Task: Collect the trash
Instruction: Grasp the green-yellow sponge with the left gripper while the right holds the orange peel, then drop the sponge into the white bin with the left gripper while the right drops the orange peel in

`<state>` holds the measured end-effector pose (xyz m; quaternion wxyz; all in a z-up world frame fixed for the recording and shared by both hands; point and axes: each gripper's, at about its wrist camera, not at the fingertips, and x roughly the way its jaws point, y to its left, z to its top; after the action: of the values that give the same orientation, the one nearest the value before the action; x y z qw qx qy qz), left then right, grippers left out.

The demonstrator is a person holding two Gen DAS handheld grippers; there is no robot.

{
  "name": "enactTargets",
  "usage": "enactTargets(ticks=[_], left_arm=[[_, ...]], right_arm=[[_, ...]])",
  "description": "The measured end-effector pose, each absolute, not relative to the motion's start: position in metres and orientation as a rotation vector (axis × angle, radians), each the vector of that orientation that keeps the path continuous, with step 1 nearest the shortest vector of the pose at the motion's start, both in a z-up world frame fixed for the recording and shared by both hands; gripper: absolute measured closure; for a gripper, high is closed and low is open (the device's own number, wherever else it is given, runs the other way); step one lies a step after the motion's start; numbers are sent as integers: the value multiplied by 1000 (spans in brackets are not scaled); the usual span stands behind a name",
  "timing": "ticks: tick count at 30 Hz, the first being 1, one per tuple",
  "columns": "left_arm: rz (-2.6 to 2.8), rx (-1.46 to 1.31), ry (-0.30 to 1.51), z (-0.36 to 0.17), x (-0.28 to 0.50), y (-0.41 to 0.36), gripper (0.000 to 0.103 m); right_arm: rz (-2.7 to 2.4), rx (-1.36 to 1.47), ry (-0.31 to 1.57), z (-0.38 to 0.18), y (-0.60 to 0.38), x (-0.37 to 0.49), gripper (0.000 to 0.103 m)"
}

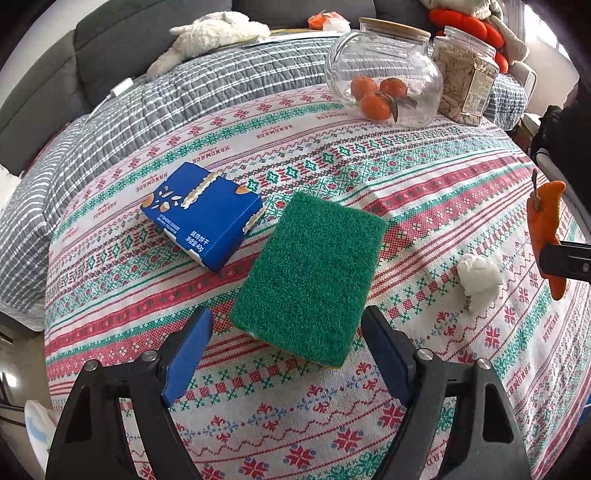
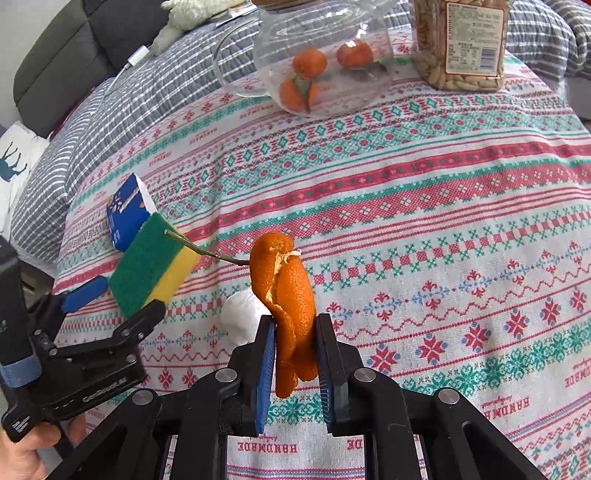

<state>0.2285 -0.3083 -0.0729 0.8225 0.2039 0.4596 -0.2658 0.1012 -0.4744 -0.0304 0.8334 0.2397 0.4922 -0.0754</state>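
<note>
My right gripper [image 2: 295,325] is shut on an orange peel [image 2: 286,288] with a thin stem, held above the patterned tablecloth; the peel also shows at the right edge of the left wrist view [image 1: 546,225]. A crumpled white tissue [image 1: 478,280] lies on the cloth just behind the peel [image 2: 242,314]. My left gripper [image 1: 286,325] is open, its fingers either side of the near end of a green and yellow sponge [image 1: 310,273], not touching it. It also shows in the right wrist view [image 2: 122,295]. A blue snack box [image 1: 203,214] lies left of the sponge.
A tilted glass jar [image 1: 384,77] holding three tangerines and a plastic jar of nuts [image 1: 467,77] stand at the table's far side. A grey striped quilt [image 1: 147,103] and a white plush toy [image 1: 210,33] lie beyond on the sofa.
</note>
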Motion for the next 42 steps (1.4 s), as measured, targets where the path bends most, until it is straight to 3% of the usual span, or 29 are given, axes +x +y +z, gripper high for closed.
enactTargets(ticks=[4,8,22,42], left_arm=[[-595,413,996,-76,228,-309,39],[-591,410,982,-69,222,-303,44],[-568,354,982,-44,181,-228,47],[-350,145,1023,-37,169,-53,47]], right_arm=[[-153,496,1043,-27,-471,102,84],[-152,474,1046,-25,-467,103,84],[-160,321,1059,-17,-425,100,84],[-4,89,1074,-15,-299,130,84]])
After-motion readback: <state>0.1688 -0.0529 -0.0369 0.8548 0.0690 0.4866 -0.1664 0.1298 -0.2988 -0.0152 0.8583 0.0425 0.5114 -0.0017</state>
